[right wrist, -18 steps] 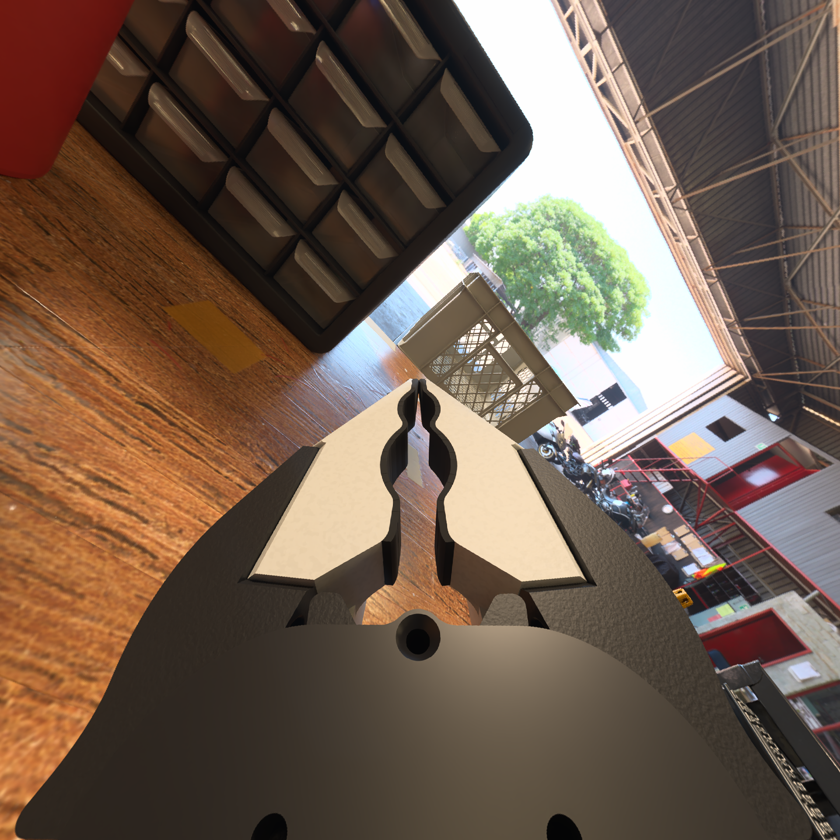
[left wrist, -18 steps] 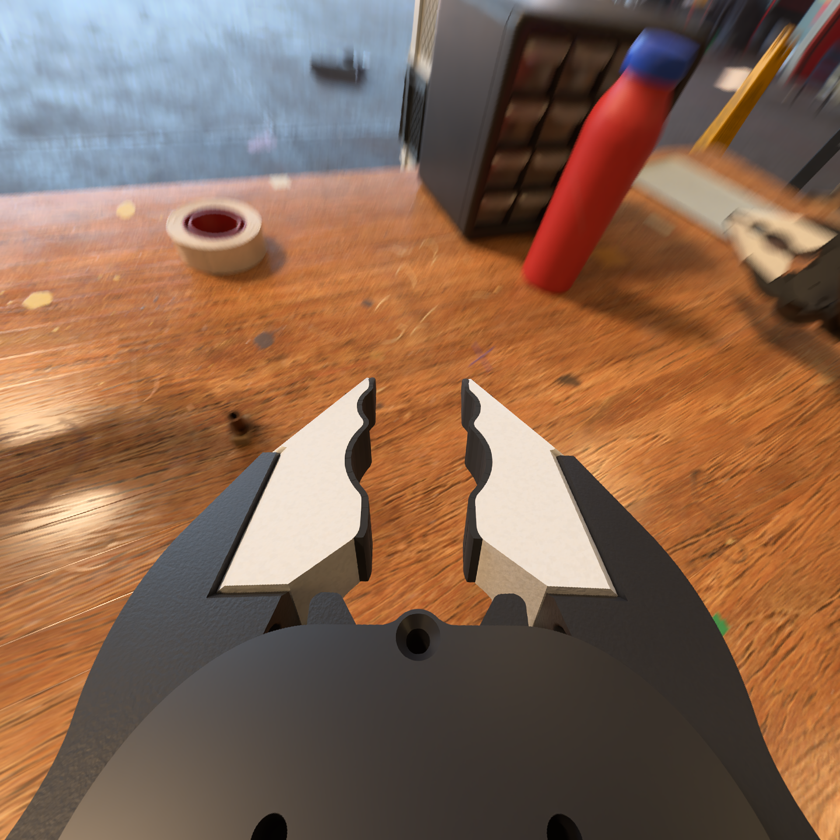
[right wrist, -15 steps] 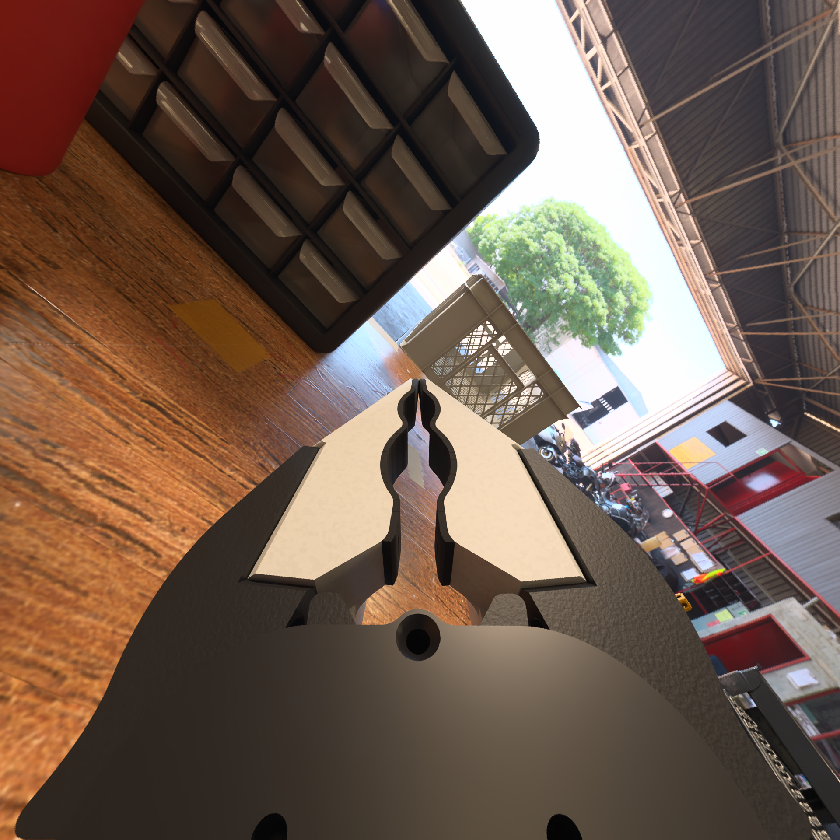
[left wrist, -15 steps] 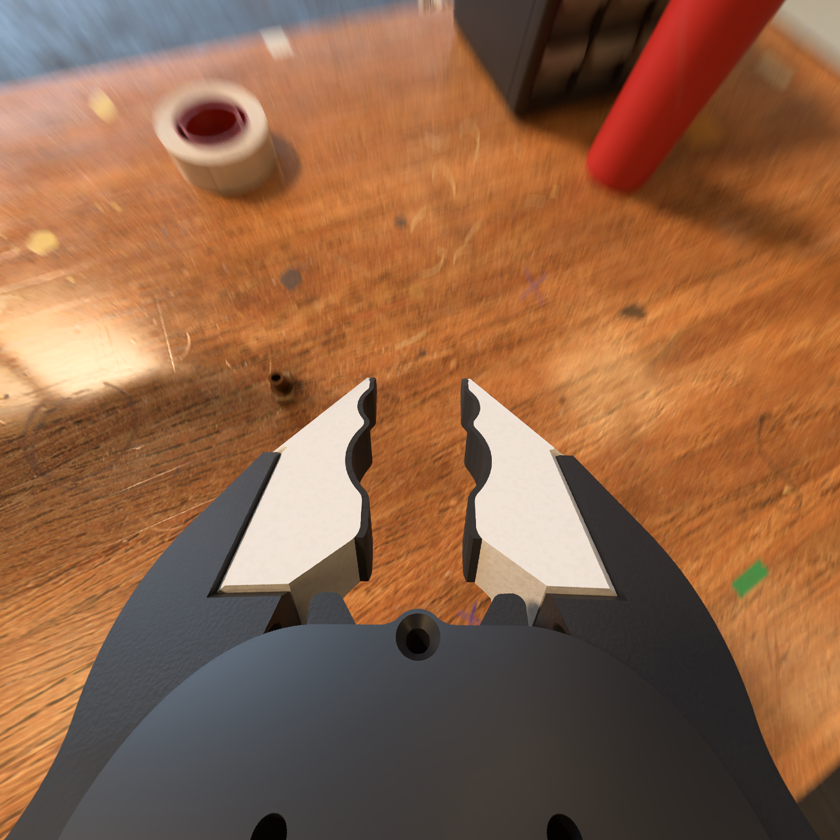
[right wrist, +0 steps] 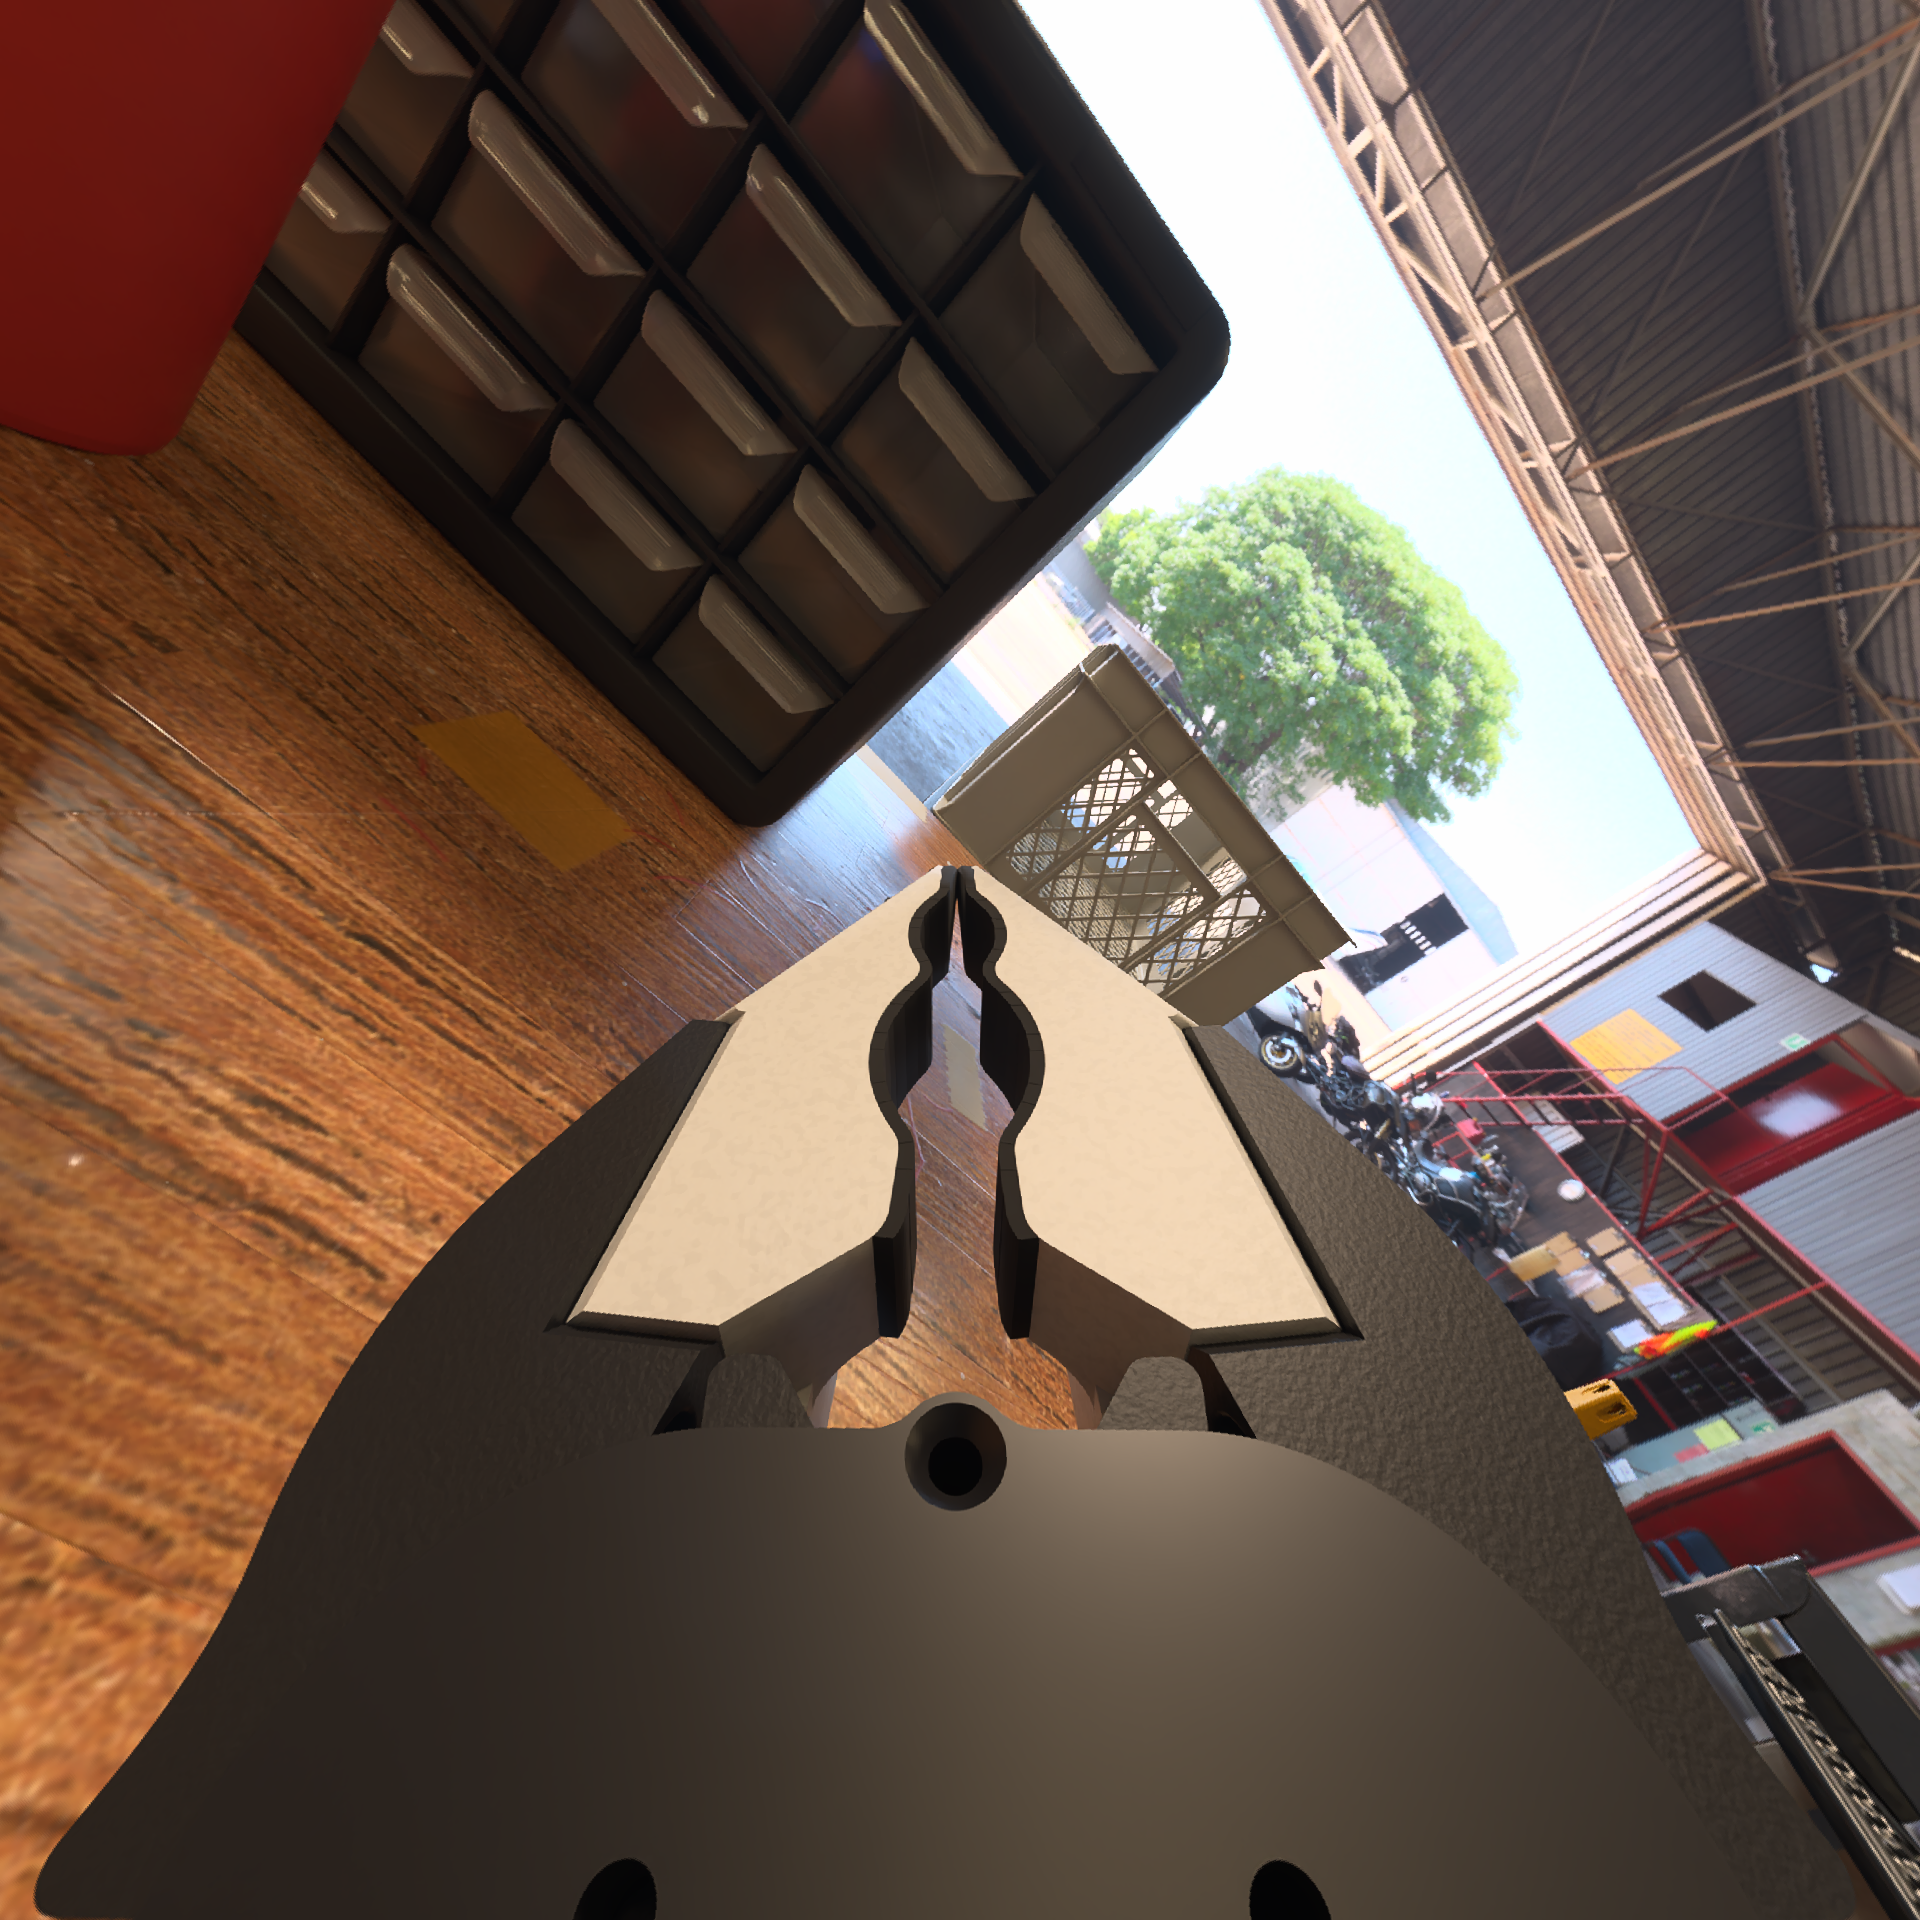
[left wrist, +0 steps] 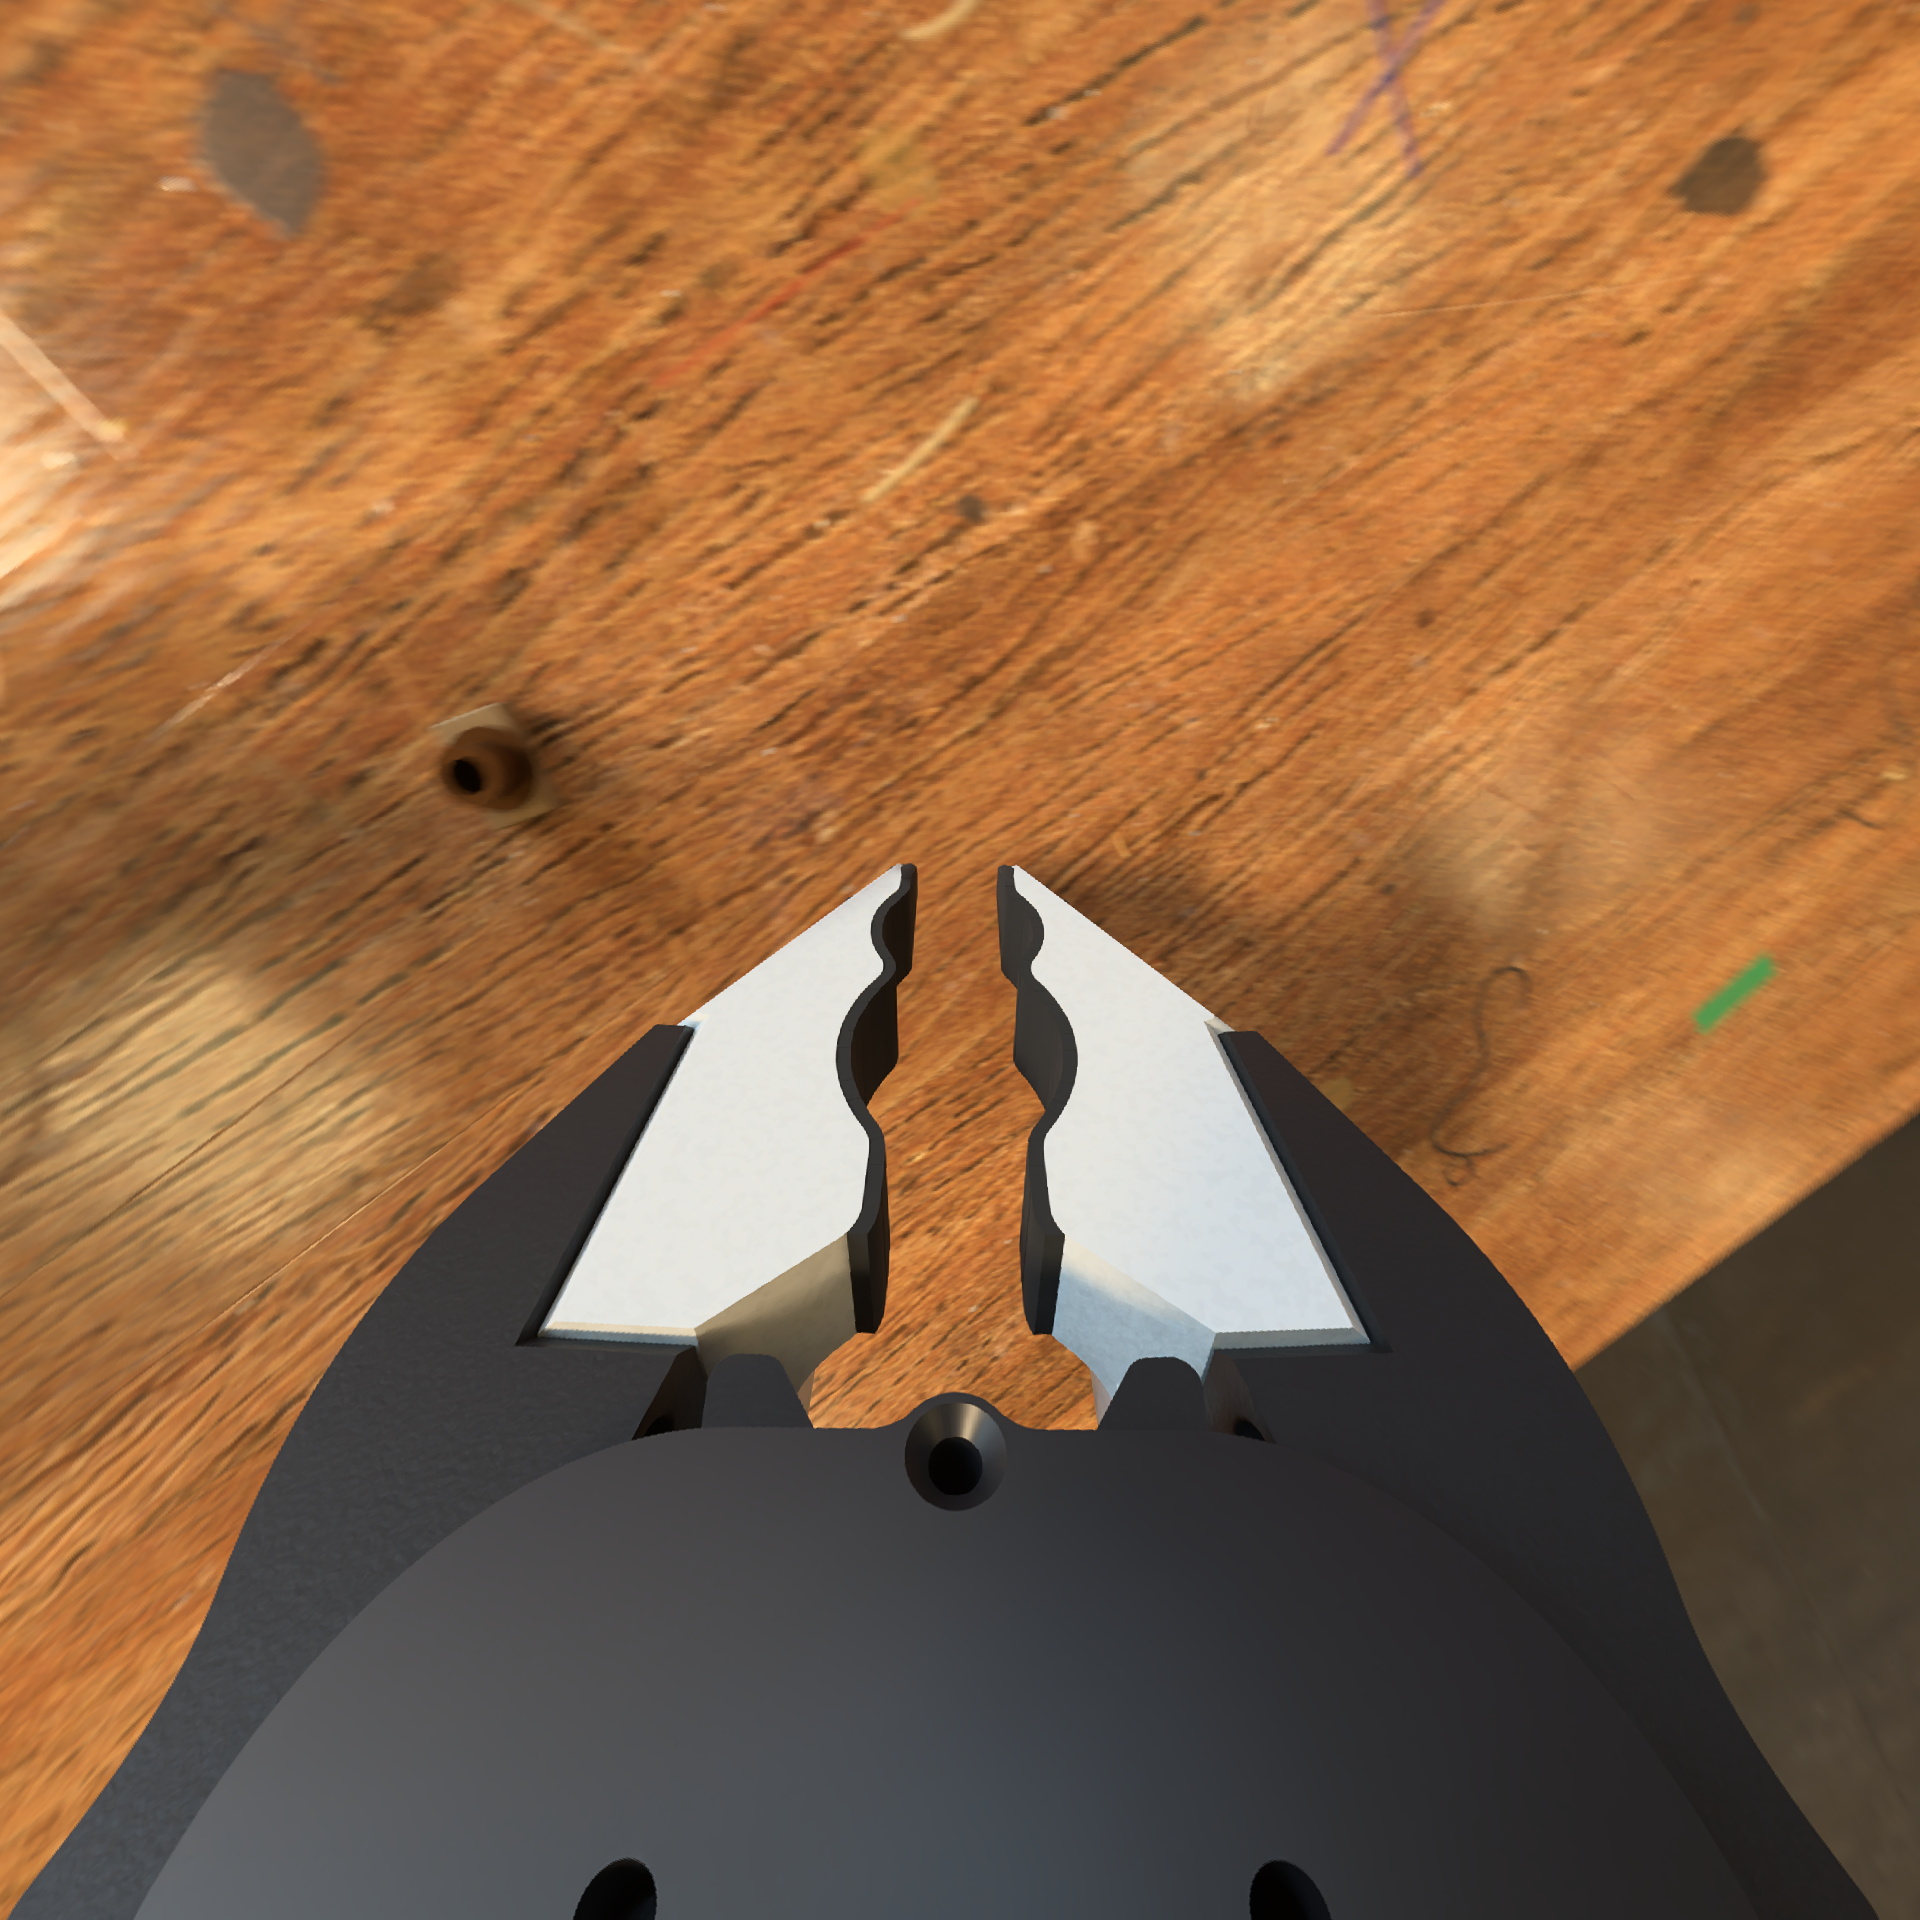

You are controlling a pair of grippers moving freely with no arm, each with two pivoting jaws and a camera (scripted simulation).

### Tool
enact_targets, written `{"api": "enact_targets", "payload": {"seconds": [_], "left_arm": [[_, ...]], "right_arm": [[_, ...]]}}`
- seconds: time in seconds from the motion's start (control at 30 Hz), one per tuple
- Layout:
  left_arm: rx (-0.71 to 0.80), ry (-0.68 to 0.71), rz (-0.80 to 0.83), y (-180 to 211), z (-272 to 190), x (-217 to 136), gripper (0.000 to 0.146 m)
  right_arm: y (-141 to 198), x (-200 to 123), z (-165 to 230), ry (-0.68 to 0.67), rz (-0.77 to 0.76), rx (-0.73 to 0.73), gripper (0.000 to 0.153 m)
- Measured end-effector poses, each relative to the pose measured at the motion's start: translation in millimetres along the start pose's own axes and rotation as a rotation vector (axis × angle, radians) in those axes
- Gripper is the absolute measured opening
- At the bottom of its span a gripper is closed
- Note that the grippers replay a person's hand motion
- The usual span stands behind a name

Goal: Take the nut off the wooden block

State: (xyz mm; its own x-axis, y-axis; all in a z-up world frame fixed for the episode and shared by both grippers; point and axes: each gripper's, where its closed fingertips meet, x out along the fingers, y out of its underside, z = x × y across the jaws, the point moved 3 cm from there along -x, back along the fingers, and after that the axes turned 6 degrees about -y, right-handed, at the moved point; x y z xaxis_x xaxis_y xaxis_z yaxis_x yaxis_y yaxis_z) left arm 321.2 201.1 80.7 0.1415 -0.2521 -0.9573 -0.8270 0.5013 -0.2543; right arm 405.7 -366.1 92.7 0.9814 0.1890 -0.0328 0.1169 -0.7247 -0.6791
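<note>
A small brown hex nut (left wrist: 483,769) sits on the wooden surface (left wrist: 1143,468), in the left wrist view left of centre. No separate wooden block can be made out. My left gripper (left wrist: 956,883) points down at the wood, to the right of the nut and a little nearer to me. Its jaws stand a narrow gap apart with nothing between them. My right gripper (right wrist: 956,883) is shut and empty, tips touching, low over the wooden table (right wrist: 260,987) and tilted. The nut does not show in the right wrist view.
A green tape mark (left wrist: 1733,992) lies near the table's edge (left wrist: 1621,1320) at lower right. The right wrist view shows a red bottle (right wrist: 135,208), a black drawer cabinet (right wrist: 727,364), a yellow patch (right wrist: 520,790) and a beige crate (right wrist: 1132,862).
My left gripper has tipped downward and come closer to the wood and the nut; the tape roll and bottle left its view. Its jaws have narrowed. The right gripper has barely moved.
</note>
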Motion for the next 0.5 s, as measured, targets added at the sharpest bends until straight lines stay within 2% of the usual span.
{"api": "enact_targets", "payload": {"seconds": [0.07,0.17,0.23,0.3,0.4,0.5], "left_arm": [[0.023,0.025,0.015,0,-6,5,0.015],[0.044,-0.249,0.036,0,18,4,0.019],[-0.005,-0.359,0.015,-5,35,-1,0.027],[-0.077,-0.353,-0.020,-12,45,-4,0.031],[-0.176,-0.272,-0.048,-21,55,-6,0.033],[-0.218,-0.271,-0.031,-24,67,-2,0.030]], "right_arm": [[0,-1,-1,0.002,-0.007,0.008,0.000],[-1,-1,-1,-0.001,-0.016,0.014,0.000],[-2,-1,0,-0.006,-0.022,0.013,0.000],[-3,-2,0,-0.010,-0.028,0.011,0.000],[-3,-2,0,-0.012,-0.034,0.016,0.000],[-3,-2,-1,-0.013,-0.039,0.031,0.000]]}}
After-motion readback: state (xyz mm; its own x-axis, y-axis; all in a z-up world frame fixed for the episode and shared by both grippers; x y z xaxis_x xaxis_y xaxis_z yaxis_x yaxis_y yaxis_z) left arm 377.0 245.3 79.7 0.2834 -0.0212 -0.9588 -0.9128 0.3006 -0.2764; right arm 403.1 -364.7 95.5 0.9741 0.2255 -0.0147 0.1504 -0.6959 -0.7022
